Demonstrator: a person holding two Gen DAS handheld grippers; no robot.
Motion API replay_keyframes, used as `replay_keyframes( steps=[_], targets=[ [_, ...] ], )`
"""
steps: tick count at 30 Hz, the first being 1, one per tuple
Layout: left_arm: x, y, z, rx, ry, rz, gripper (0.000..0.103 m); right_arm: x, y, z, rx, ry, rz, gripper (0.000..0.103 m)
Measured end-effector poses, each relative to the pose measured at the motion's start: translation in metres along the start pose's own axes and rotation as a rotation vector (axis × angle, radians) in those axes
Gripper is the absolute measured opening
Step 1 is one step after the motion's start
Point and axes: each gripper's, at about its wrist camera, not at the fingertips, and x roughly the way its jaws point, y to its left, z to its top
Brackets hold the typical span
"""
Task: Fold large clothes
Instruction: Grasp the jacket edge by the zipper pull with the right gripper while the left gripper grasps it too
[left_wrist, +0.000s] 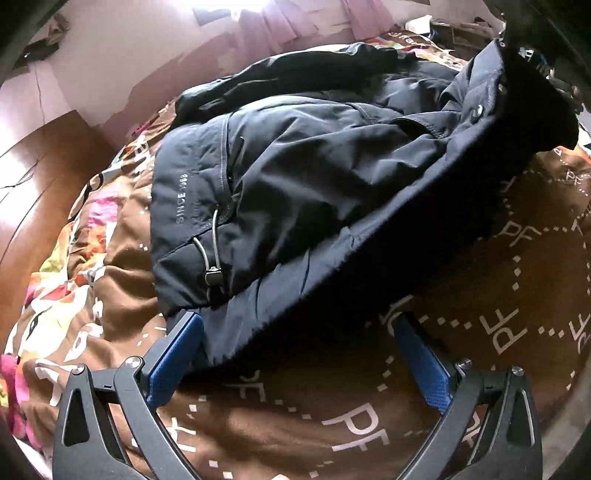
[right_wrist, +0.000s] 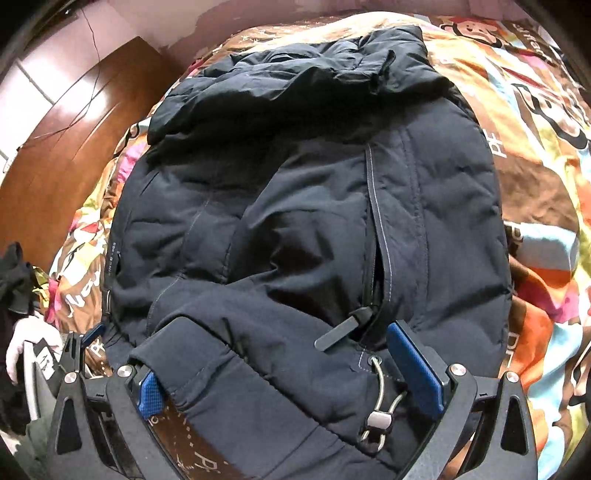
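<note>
A dark navy padded jacket (left_wrist: 295, 177) lies bunched on a brown patterned bedspread (left_wrist: 351, 424). In the left wrist view my left gripper (left_wrist: 297, 354) is open, its blue-padded fingers (left_wrist: 177, 362) at the jacket's hem corner, with the hem lying between them near a drawcord toggle (left_wrist: 214, 277). In the right wrist view the jacket (right_wrist: 314, 221) fills the middle. My right gripper (right_wrist: 284, 358) is open, its fingers (right_wrist: 413, 365) straddling a folded sleeve and hem with a zipper pull (right_wrist: 340, 332) and cord toggle (right_wrist: 376, 421).
A wooden headboard (right_wrist: 62, 155) stands at the left. The colourful cartoon bedspread (right_wrist: 535, 184) spreads to the right. Other clothes and a white item (right_wrist: 22, 343) lie at the far left. A pink wall (left_wrist: 110, 48) is behind.
</note>
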Motion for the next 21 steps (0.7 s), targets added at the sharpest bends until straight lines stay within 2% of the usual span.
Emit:
replay_keyframes(
  steps=[4,6,11,12,14,15,17,18,20,21],
  targets=[
    [0.011,0.0,0.0,0.034,0.015,0.035,0.101,0.002,-0.003,-0.008,0.025,-0.002,0.018,0.103],
    [0.021,-0.005,-0.001,0.065,0.031,0.08,0.101,0.003,-0.005,-0.012,0.042,-0.005,0.029,0.103],
    [0.027,-0.011,-0.003,0.094,0.018,0.165,0.099,0.005,-0.005,-0.025,0.015,-0.013,-0.001,0.103],
    [0.026,-0.01,-0.003,0.093,0.012,0.178,0.096,0.005,-0.004,-0.029,0.004,-0.012,-0.008,0.103],
    [0.025,-0.007,-0.003,0.084,0.007,0.207,0.073,0.006,-0.005,-0.036,-0.02,-0.011,-0.022,0.103],
    [0.023,-0.005,-0.003,0.078,0.005,0.212,0.07,0.007,-0.004,-0.041,-0.04,-0.008,-0.033,0.103],
    [0.021,0.003,0.0,0.062,-0.005,0.228,0.055,0.009,-0.002,-0.049,-0.078,-0.007,-0.056,0.103],
    [0.019,0.006,0.002,0.055,-0.008,0.225,0.053,0.009,0.0,-0.054,-0.107,-0.009,-0.07,0.103],
    [0.012,0.014,0.008,0.027,-0.024,0.21,0.038,0.011,0.009,-0.067,-0.203,-0.018,-0.117,0.103],
    [0.01,0.016,0.011,0.015,-0.022,0.201,0.033,0.013,0.015,-0.075,-0.272,-0.027,-0.157,0.103]
  ],
)
